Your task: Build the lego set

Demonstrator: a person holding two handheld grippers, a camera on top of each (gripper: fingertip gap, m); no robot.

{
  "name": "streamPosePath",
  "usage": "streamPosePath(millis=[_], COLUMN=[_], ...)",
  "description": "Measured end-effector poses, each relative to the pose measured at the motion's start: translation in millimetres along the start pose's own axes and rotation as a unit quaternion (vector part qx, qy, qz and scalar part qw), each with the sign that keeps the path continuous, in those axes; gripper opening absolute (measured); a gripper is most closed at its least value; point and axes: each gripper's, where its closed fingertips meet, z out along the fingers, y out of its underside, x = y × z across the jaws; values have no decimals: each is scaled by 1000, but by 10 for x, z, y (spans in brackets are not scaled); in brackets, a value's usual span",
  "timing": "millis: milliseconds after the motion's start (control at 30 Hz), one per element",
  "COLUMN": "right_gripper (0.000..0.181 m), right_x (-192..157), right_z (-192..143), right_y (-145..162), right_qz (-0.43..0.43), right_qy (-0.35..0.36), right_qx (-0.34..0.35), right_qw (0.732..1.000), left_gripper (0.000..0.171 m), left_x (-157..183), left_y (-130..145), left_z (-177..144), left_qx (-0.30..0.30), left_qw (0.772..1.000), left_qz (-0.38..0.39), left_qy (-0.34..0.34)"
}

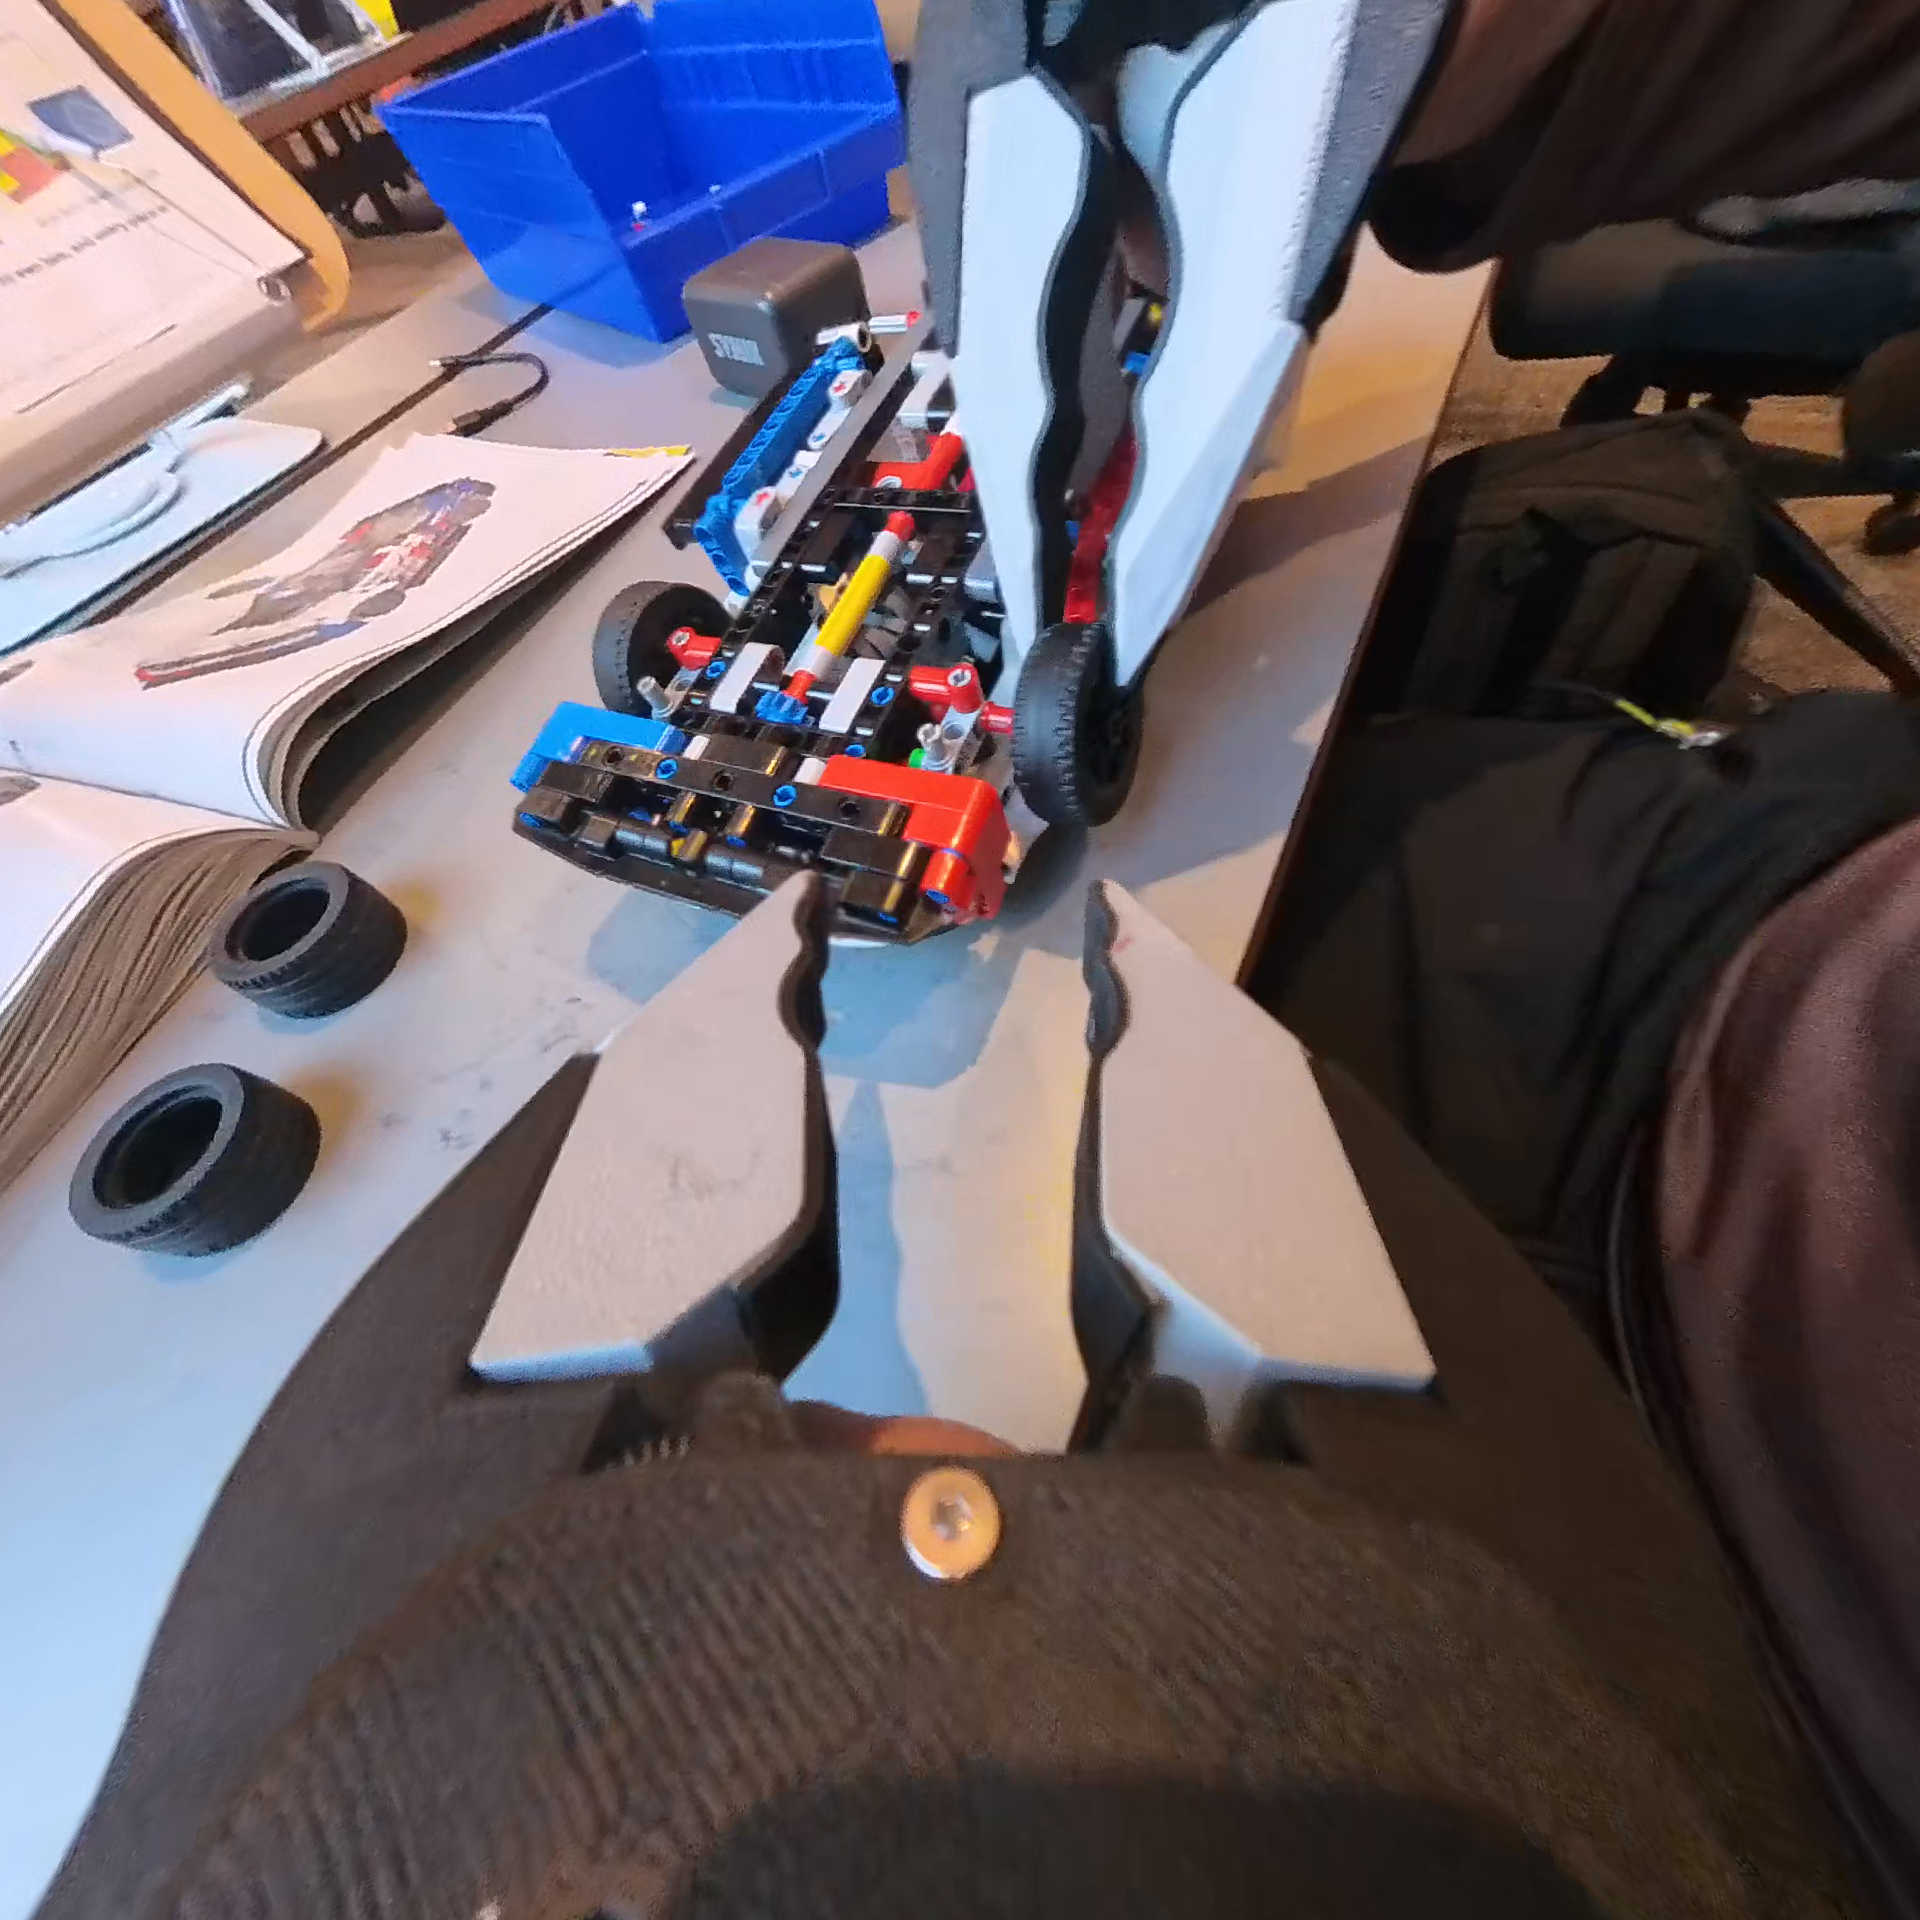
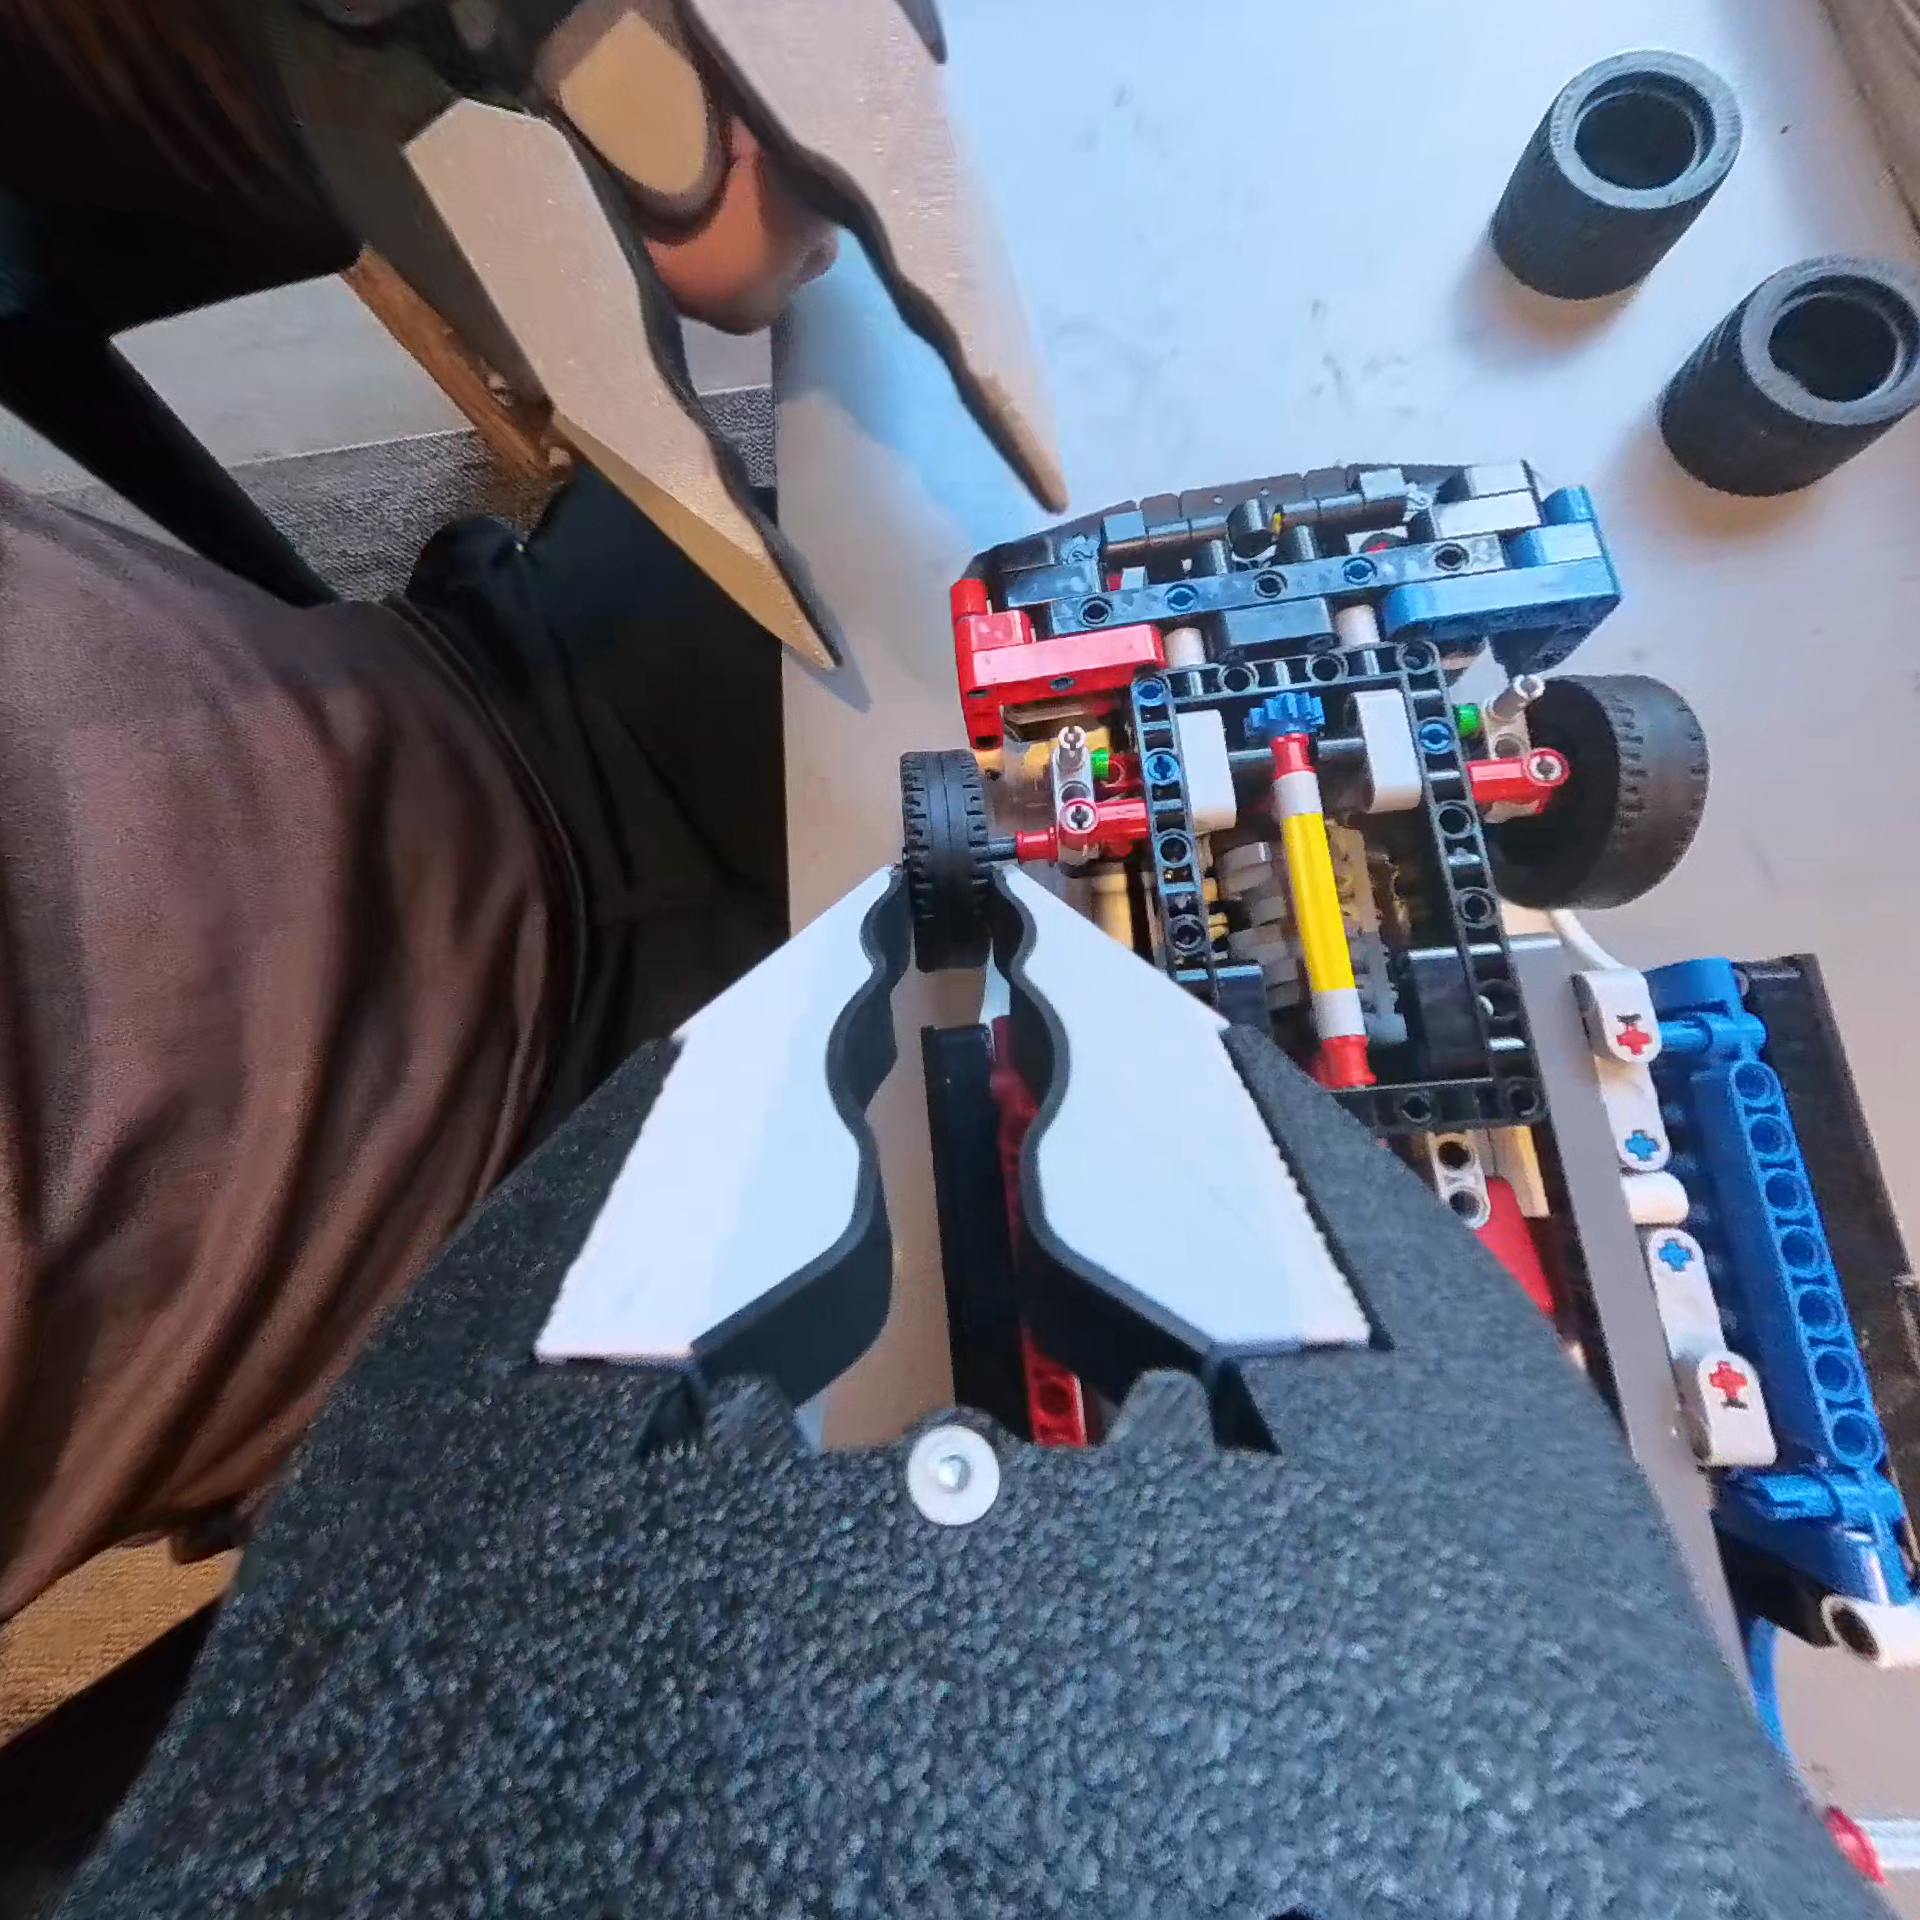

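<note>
The part-built lego car [image 1: 821, 665] stands on the grey table near its edge, and it also shows in the right wrist view [image 2: 1309, 810]. My right gripper [image 2: 945, 894] is shut on a black wheel [image 2: 943, 831] that sits on the car's front axle on the table-edge side. In the left wrist view the right gripper [image 1: 1070, 634] comes down from above onto that wheel [image 1: 1081, 727]. My left gripper [image 1: 951, 914] is open and empty, just short of the car's red and blue front end. It also shows in the right wrist view [image 2: 935, 577]. The opposite front wheel [image 2: 1605, 790] carries a tyre.
Two loose black tyres [image 1: 307, 940] [image 1: 192, 1158] lie left of the car, beside an open instruction booklet [image 1: 364, 582]. A blue bin [image 1: 644, 135] and a grey cube [image 1: 779, 312] stand behind. The table edge [image 1: 1340, 623] and a person's lap are to the right. My hands' fingertips stand some 6 centimeters from each other.
</note>
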Motion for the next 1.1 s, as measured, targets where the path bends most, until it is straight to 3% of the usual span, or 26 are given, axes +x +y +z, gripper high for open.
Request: streamPosePath(millis=[200, 400, 500, 767, 933, 1100], right_gripper=[11, 11, 11, 12, 11, 10], right_x=[-70, -139, -181, -171, -138, -223], right_z=[-2, -33, -34, -56, -95, -67], right_y=[47, 70, 81, 41, 11, -7], right_qz=[-94, -224, -246, -192, -137, -112], right_qy=[57, 139, 156, 139, 132, 98], right_qx=[-4, -1, 1, 35, 53, 53], right_qw=[994, 965, 957, 971, 980, 987], left_gripper=[53, 60, 60, 81, 87, 93], left_x=[1, -143, -219, -588, -498, -484], left_y=[-100, -127, -151, -10, 15, 71], left_z=[-89, -98, -62, 82, 185, 237], left_qx=[24, 33, 39, 15, 1, -19], left_qw=[999, 998, 996, 982, 966, 960], left_qz=[-21, -26, -18, -17, -9, -12], left_qy=[16, 48, 74, 186, 257, 279])
